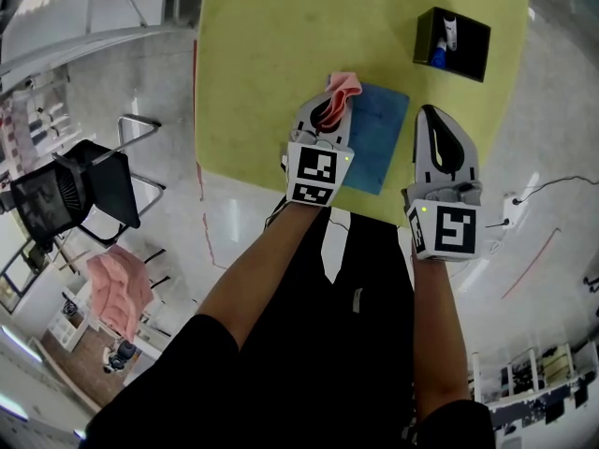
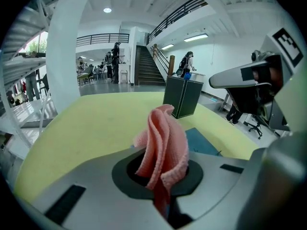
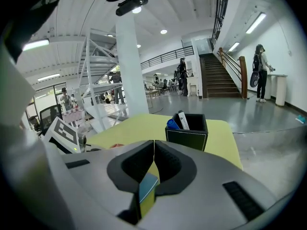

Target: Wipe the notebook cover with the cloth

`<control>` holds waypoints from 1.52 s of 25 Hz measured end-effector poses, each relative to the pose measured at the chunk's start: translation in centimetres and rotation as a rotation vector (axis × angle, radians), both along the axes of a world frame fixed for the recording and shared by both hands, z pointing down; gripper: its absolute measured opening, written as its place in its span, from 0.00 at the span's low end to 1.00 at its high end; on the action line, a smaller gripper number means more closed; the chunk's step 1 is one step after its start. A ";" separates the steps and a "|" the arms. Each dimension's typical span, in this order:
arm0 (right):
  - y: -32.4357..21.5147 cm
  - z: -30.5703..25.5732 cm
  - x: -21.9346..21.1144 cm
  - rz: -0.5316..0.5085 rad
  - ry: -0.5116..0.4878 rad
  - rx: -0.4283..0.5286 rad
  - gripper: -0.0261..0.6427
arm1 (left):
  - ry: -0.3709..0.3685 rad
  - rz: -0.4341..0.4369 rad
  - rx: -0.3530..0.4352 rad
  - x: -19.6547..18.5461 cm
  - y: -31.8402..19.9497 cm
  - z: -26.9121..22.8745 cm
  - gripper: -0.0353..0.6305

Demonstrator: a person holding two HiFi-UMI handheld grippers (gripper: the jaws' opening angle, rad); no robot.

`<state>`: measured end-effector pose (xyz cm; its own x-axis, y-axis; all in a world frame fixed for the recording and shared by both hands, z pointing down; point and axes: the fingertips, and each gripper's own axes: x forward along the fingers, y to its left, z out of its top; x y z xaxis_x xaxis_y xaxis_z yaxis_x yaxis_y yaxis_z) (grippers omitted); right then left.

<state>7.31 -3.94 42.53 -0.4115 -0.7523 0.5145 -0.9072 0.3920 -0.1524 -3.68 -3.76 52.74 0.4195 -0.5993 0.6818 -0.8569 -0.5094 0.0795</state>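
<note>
Gripping the pink cloth (image 1: 344, 86), your left claw (image 1: 333, 108) is at the left edge of the blue notebook (image 1: 376, 137). Right claw (image 1: 432, 116) is pinched together, empty, just right of it.

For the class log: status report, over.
Left hand-held gripper shut on cloth. Right hand-held gripper shut, empty. Notebook flat on table, pen box well clear.

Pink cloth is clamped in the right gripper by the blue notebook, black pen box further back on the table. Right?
Wrong gripper. The left gripper view shows the pink cloth clamped in the left gripper; the right gripper is shut on nothing. The rest stands: cloth by the blue notebook, black pen box further back on the table.
</note>
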 end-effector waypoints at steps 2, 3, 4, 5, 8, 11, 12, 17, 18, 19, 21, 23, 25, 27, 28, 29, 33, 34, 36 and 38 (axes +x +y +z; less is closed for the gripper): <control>0.1 0.1 0.3 0.006 0.013 0.001 0.08 | -0.015 -0.001 0.001 0.1 0.0 0.0 0.09; 0.1 0.2 0.5 0.010 0.012 -0.001 0.09 | -0.019 -0.002 0.001 0.1 0.0 0.1 0.09; 0.0 0.3 0.6 0.014 0.011 -0.003 0.09 | -0.023 -0.002 0.002 0.1 0.0 0.1 0.09; 0.1 0.5 0.8 0.018 0.009 -0.005 0.09 | -0.029 -0.001 0.003 0.2 0.0 0.2 0.09; 0.2 0.6 1.3 0.028 0.011 -0.010 0.09 | -0.049 0.003 0.006 0.4 0.2 0.3 0.09; 0.4 0.6 1.4 0.034 0.013 -0.013 0.09 | -0.054 0.005 0.000 0.5 0.2 0.2 0.09; 0.4 0.7 1.4 0.034 0.012 -0.014 0.09 | -0.056 0.004 -0.002 0.5 0.2 0.2 0.09; 0.2 0.9 1.8 0.035 0.002 -0.019 0.09 | -0.076 -0.002 -0.008 0.6 0.2 0.3 0.09; 0.1 0.9 2.0 0.037 0.001 -0.018 0.09 | -0.077 -0.003 -0.011 0.6 0.2 0.3 0.09; 0.0 1.0 2.2 0.040 0.001 -0.017 0.08 | -0.077 -0.004 -0.014 0.6 0.2 0.3 0.09; -0.1 1.2 2.6 0.047 -0.001 -0.019 0.09 | -0.076 -0.007 -0.019 0.7 0.1 0.4 0.09; -0.1 1.4 2.9 0.052 -0.002 -0.023 0.09 | -0.082 -0.010 -0.022 0.7 0.2 0.4 0.09; -0.1 1.6 3.0 0.055 -0.002 -0.026 0.09 | -0.092 -0.013 -0.024 0.8 0.3 0.6 0.09; -0.1 1.7 3.1 0.053 0.002 -0.027 0.09 | -0.098 -0.012 -0.021 0.9 0.4 0.7 0.09; -0.1 1.8 3.1 0.051 0.003 -0.028 0.09 | -0.100 -0.012 -0.019 0.9 0.4 0.8 0.09; 0.0 1.9 3.1 0.049 0.002 -0.029 0.09 | -0.102 -0.011 -0.017 0.9 0.4 0.8 0.09; -0.1 2.0 3.1 0.048 -0.003 -0.027 0.09 | -0.107 -0.003 -0.023 1.1 0.4 0.8 0.09; -0.1 1.9 3.1 0.048 -0.005 -0.025 0.08 | -0.104 0.000 -0.028 1.2 0.5 0.8 0.09; -0.2 1.8 3.2 0.047 -0.008 -0.023 0.08 | -0.099 0.003 -0.036 1.5 0.6 0.7 0.09; -0.3 1.7 3.4 0.050 -0.010 -0.021 0.08 | -0.094 0.001 -0.042 1.6 0.7 0.8 0.09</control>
<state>10.69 -4.20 44.22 -0.3792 -0.7609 0.5265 -0.9239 0.3433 -0.1691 -2.04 -3.06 53.50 0.3537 -0.5690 0.7424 -0.8608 -0.5085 0.0204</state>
